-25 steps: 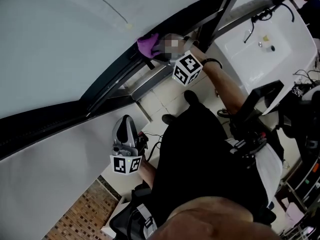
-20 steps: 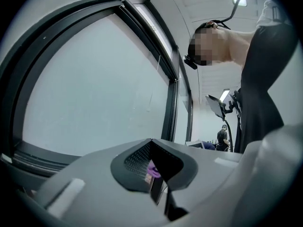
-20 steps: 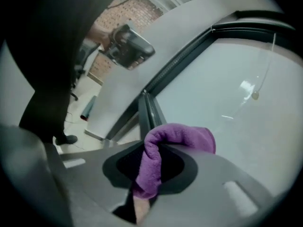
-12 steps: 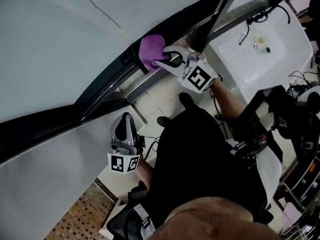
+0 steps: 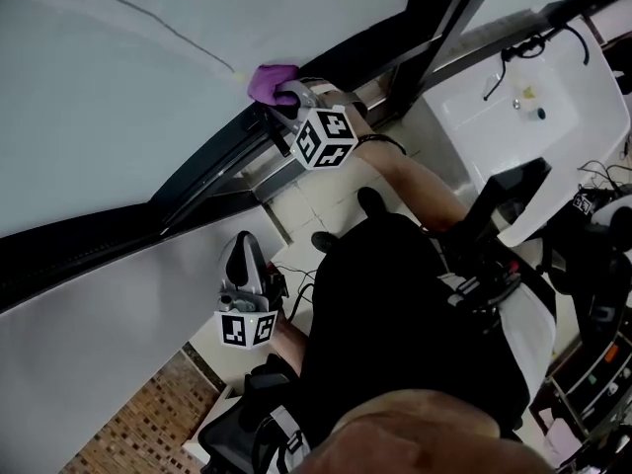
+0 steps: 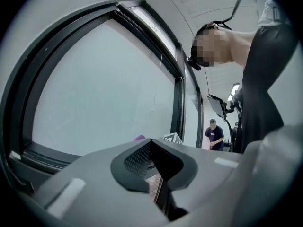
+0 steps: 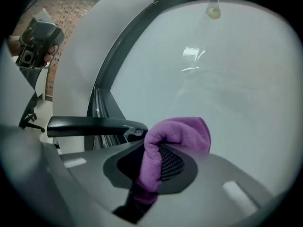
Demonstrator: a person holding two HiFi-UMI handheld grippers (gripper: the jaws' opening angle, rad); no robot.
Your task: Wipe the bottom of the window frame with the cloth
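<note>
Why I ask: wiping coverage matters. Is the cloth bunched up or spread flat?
Bunched up: the cloth is folded over and pinched between the right tool's jaws.

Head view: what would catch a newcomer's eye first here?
The bright purple cloth, pinched in the right gripper, lies at the black window frame near the top centre. At the lower left, the left gripper hangs shut and empty, pointing up toward the frame.

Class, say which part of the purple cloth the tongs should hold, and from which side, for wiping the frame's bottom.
Probably the bunched fold, as the right tongs do: the cloth is doubled over, leaving a soft wad past the tips. Come from the room side, towards the window frame.
</note>
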